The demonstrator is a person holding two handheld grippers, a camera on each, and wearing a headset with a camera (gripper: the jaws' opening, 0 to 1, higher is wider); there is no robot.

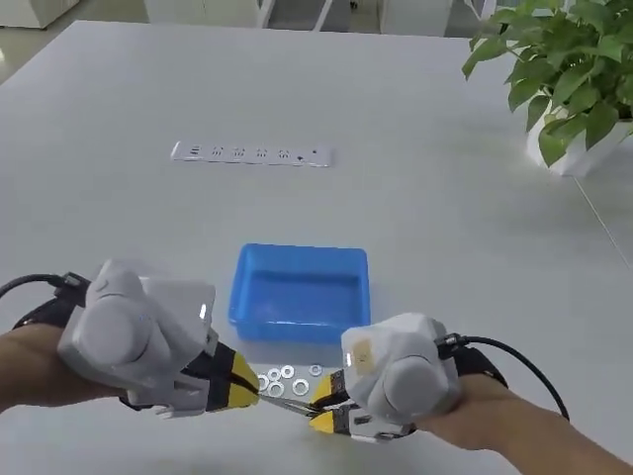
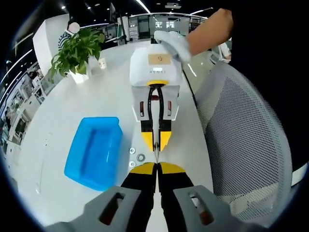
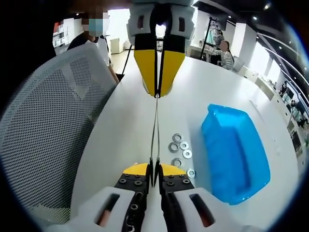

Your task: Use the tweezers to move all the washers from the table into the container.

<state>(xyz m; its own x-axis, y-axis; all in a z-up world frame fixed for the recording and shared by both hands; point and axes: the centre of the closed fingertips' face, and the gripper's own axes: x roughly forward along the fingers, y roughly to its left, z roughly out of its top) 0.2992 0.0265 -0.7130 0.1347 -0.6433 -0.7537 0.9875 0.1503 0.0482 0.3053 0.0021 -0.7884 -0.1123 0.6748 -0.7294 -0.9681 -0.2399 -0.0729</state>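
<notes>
Now left gripper [image 2: 157, 167] and right gripper [image 3: 154, 170] both pinch the tweezers [image 3: 156, 108], stretched lengthwise between them, with washers [image 3: 179, 147] just beside the right fingertips, toward the container [image 3: 236, 145].

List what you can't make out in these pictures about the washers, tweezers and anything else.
Washers: head view, tiny; some may hide behind the right gripper.
Tweezers: both ends buried in shut jaws, both gripper views.
Potted plant: head view, cut by right edge.
</notes>
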